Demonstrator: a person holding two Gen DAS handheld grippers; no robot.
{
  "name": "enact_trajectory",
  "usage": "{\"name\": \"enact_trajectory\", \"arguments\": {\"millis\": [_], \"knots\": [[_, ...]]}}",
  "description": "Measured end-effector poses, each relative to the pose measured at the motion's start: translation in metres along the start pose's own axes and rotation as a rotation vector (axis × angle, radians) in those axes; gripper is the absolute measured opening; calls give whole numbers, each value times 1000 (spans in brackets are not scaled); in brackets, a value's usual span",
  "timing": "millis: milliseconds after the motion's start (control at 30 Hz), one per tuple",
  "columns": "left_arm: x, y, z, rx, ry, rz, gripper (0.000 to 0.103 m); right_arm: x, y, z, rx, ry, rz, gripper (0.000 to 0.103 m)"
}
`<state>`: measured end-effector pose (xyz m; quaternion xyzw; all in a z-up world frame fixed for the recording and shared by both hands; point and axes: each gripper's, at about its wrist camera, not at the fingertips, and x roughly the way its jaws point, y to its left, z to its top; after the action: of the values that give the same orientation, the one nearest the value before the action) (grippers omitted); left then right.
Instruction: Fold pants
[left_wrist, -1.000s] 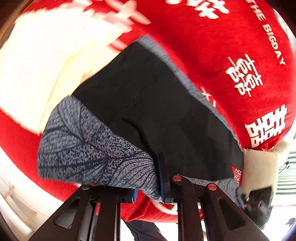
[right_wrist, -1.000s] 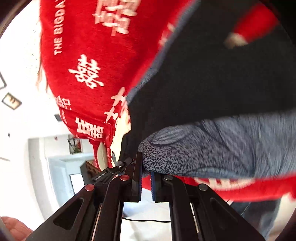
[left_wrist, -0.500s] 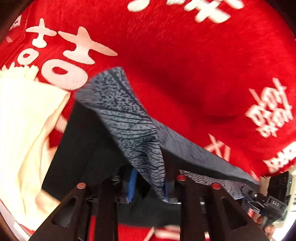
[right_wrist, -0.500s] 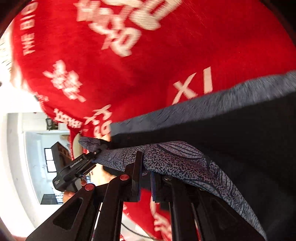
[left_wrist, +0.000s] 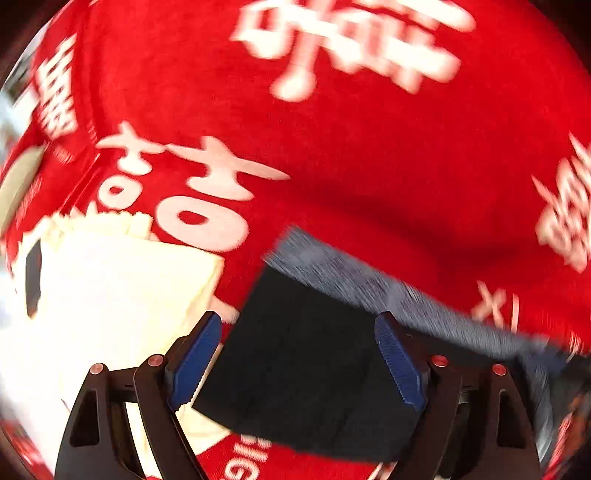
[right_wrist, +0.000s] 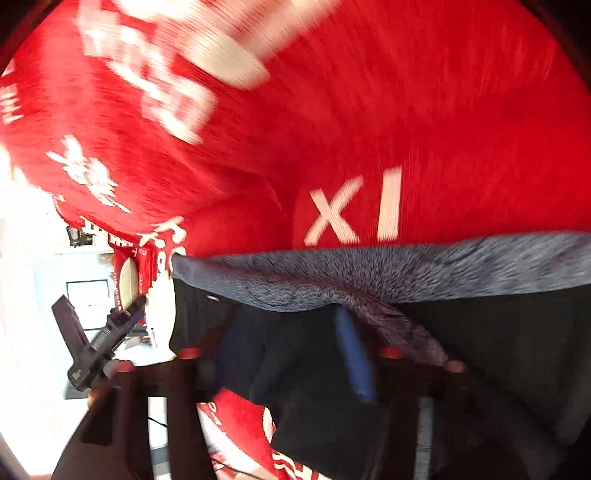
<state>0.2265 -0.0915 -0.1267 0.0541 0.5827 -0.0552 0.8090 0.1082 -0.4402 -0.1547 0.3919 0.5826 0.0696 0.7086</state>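
The pants (left_wrist: 306, 362) lie folded on the red cloth, black inside with a grey patterned edge along the far side. My left gripper (left_wrist: 295, 362) is open, its blue pads on either side of the black fabric, holding nothing. In the right wrist view the pants (right_wrist: 424, 273) show the grey edge over black fabric. My right gripper (right_wrist: 291, 354) is blurred; its jaws stand apart over the black fabric, one blue pad (right_wrist: 354, 358) visible.
A red cloth with white characters (left_wrist: 332, 147) covers the surface. A folded cream garment (left_wrist: 103, 288) lies left of the pants. The other gripper's body (right_wrist: 96, 343) shows at the left in the right wrist view, beyond the cloth's edge.
Both grippers let go of the grey patterned hem and opened. The hem was carried over and now lies flat on the pants, making a fold.
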Motion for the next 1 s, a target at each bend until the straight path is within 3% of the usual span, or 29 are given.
{"name": "enact_trajectory", "arguments": {"millis": [67,233,333,433,733,900,1000], "knots": [[5,-31,-20,82,43,-35,86,-14,6,-11,-40,-4,-36,64],[23,-119,-73,199,168,-170,86,-46,-3,-64,-88,-26,-247,64],[15,-173,-100,271,182,-233,86,-72,-23,-102,-47,-63,-336,64],[3,-213,-122,317,233,-311,86,-101,-53,-144,63,-79,-366,64],[-21,-298,-179,503,308,-435,86,-180,-127,-281,353,-162,-454,64],[-19,-321,-201,578,331,-465,86,-191,-160,-354,503,-234,-439,64],[-20,-326,-212,596,332,-479,86,-184,-172,-378,541,-253,-424,64]]}}
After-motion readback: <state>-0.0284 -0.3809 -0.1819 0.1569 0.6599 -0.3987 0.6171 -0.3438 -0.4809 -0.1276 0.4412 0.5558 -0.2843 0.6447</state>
